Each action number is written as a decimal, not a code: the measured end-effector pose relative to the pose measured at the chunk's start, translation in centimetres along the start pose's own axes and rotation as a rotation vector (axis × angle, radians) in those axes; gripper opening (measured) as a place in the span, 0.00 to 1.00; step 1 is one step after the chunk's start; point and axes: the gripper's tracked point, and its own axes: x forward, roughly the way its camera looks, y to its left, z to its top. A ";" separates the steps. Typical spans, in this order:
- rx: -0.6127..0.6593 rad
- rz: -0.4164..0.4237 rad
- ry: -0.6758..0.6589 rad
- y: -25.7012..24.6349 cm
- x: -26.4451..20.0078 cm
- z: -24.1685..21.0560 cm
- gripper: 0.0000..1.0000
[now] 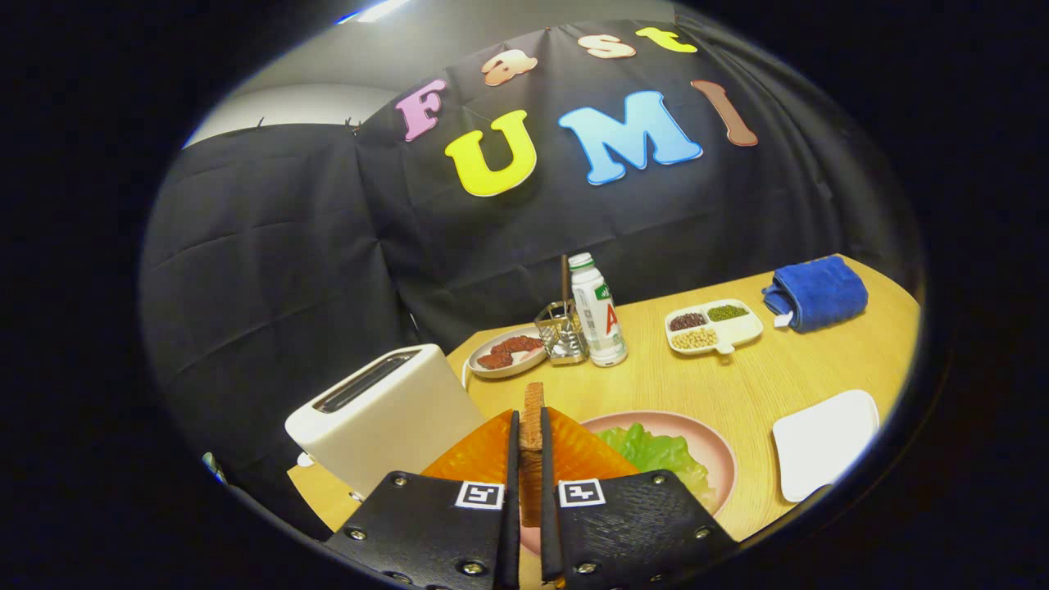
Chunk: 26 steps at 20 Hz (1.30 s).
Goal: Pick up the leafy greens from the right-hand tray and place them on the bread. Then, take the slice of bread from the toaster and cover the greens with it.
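Note:
My gripper (531, 430) is shut on a slice of bread (533, 406), which stands on edge between the two fingers and pokes out past their tips. Just to its left is the white toaster (385, 418), its slot dark. Under and right of the fingers lies a pink plate (721, 459) with leafy greens (656, 453) on it; the bread under the greens is hidden. The gripper hangs above the plate's left part. A white tray (824, 442) sits to the right of the plate with nothing on it.
Beyond the plate stand a white bottle (597, 310), a wire holder (562, 331) and a small plate of red food (508, 352). Farther right are a divided dish of beans (713, 326) and a folded blue towel (817, 292). The wooden table (819, 369) ends near the toaster.

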 end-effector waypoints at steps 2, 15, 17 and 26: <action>-0.002 -0.044 -0.003 -1.8 -0.5 -0.4 0.10; -0.035 -0.226 0.054 -8.4 -0.8 -4.2 0.10; -0.042 -0.239 0.061 -8.8 -0.7 -4.5 0.10; -0.098 -0.284 0.061 -9.5 -0.7 -4.4 0.27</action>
